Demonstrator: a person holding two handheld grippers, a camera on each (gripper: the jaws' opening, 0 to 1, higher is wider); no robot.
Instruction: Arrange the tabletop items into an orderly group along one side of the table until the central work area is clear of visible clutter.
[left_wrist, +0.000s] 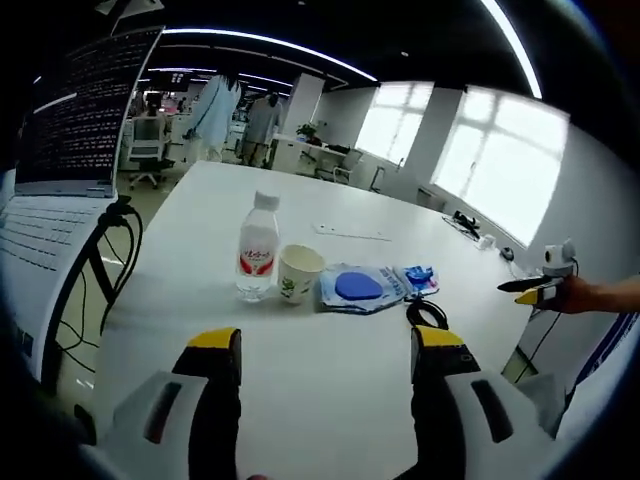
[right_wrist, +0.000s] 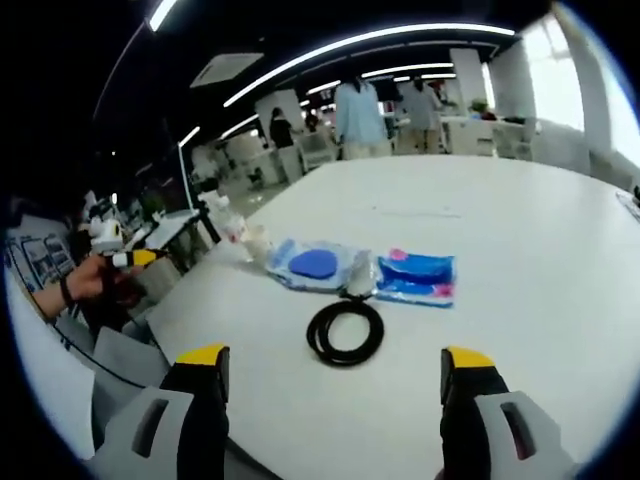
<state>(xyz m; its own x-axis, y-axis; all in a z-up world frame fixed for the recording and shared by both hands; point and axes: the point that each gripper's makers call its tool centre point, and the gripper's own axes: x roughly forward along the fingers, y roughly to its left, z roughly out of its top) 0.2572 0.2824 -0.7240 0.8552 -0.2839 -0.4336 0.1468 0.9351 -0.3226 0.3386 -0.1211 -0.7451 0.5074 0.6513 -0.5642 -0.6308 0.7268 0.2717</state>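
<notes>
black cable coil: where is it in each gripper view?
Left gripper view: black cable coil lies right of centre, just above the right jaw's yellow tip, partly hidden behind it.
Right gripper view: centre, whole ring on the white table, between the jaws.
Shared landmark: clear bag with blue disc, just beyond the coil.

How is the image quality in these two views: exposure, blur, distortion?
Left gripper view: windows blown out white, table evenly lit, bottle and paper cup sharp, strong fisheye bending of the ceiling lights. Right gripper view: softer overall, black cable coil and blue packets slightly blurred, the table edge curved by distortion.
</notes>
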